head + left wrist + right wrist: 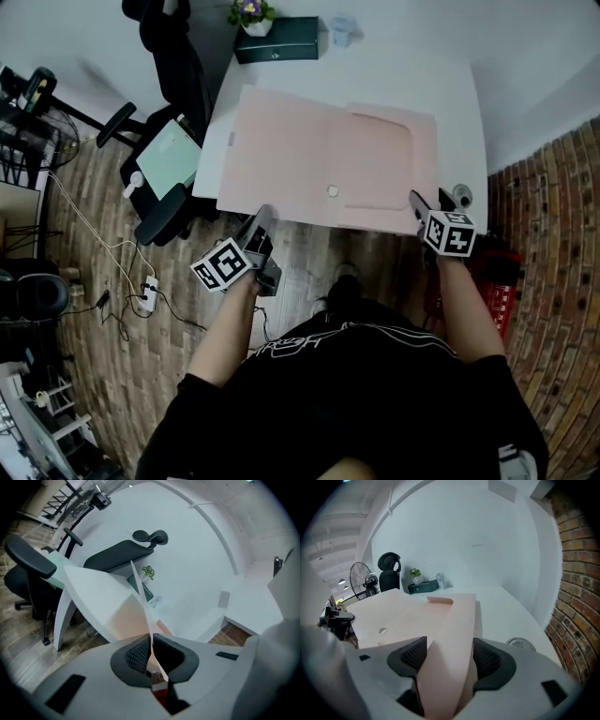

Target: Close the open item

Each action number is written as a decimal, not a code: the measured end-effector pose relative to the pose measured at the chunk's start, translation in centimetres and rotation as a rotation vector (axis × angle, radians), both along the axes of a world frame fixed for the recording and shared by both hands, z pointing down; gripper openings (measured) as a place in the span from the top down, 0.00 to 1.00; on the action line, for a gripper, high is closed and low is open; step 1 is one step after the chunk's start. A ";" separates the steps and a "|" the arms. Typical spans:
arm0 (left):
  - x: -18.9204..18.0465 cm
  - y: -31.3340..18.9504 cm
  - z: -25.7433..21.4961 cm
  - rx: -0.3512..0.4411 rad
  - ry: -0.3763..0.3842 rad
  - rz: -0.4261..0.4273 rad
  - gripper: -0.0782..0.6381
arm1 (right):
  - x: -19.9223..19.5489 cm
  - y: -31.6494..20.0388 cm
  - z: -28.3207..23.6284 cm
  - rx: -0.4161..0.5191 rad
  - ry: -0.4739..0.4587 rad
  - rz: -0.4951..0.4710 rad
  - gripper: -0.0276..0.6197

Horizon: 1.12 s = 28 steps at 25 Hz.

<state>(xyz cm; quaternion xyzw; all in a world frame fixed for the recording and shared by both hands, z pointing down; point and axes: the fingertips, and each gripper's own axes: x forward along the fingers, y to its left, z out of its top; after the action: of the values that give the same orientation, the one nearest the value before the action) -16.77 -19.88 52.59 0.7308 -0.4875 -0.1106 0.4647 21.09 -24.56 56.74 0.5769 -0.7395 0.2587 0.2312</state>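
At the bottom centre of the head view, the left gripper (pixel 263 218) was clamped shut on the thin near edge of the pink folder (pixel 309 155). At lower right, the right gripper (pixel 415 200) stood wide apart, with the folder's right-hand flap lying loosely between its jaws, not pinched. The folder lay spread open across the middle of the white table (pixel 441 84). To close it well, I judge the left clamp should grip firmly and swing its cover over in an even arc, with the right side steadied so nothing slides. Beyond, at the top, sat a dark green box (pixel 278 40) and a small plant (pixel 250 11).
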 end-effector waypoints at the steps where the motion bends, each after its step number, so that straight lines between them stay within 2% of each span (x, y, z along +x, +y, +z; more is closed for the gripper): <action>1: 0.3 -0.1 -0.5 0.015 -0.023 0.014 0.83 | -0.1 -0.1 0.0 -0.001 -0.008 0.001 0.50; 8: 2.8 -0.2 -4.0 0.114 -0.232 0.121 0.83 | 0.3 -0.3 -2.2 0.047 -0.038 0.024 0.47; 12: 3.4 -0.1 -4.7 0.132 -0.286 0.137 0.83 | 1.3 -0.1 -4.4 0.086 -0.055 0.046 0.47; 15: 4.1 0.2 -5.4 0.165 -0.347 0.164 0.83 | 2.7 0.9 -5.2 0.087 -0.041 0.064 0.51; 18: 5.4 0.5 -6.4 0.213 -0.410 0.192 0.83 | 3.7 2.1 -4.9 0.074 -0.054 0.065 0.63; 23: 7.6 0.9 -8.0 0.260 -0.537 0.216 0.83 | 5.1 3.0 -3.8 0.036 -0.085 0.042 0.95; 28: 10.2 1.5 -9.3 0.280 -0.658 0.193 0.83 | 5.3 3.5 -1.5 -0.045 -0.107 -0.072 0.95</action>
<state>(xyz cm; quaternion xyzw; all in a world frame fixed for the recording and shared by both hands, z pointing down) -6.53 -18.43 43.33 0.8265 -0.5197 0.1090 0.1868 26.43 -21.08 55.27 0.5299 -0.7651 0.2972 0.2131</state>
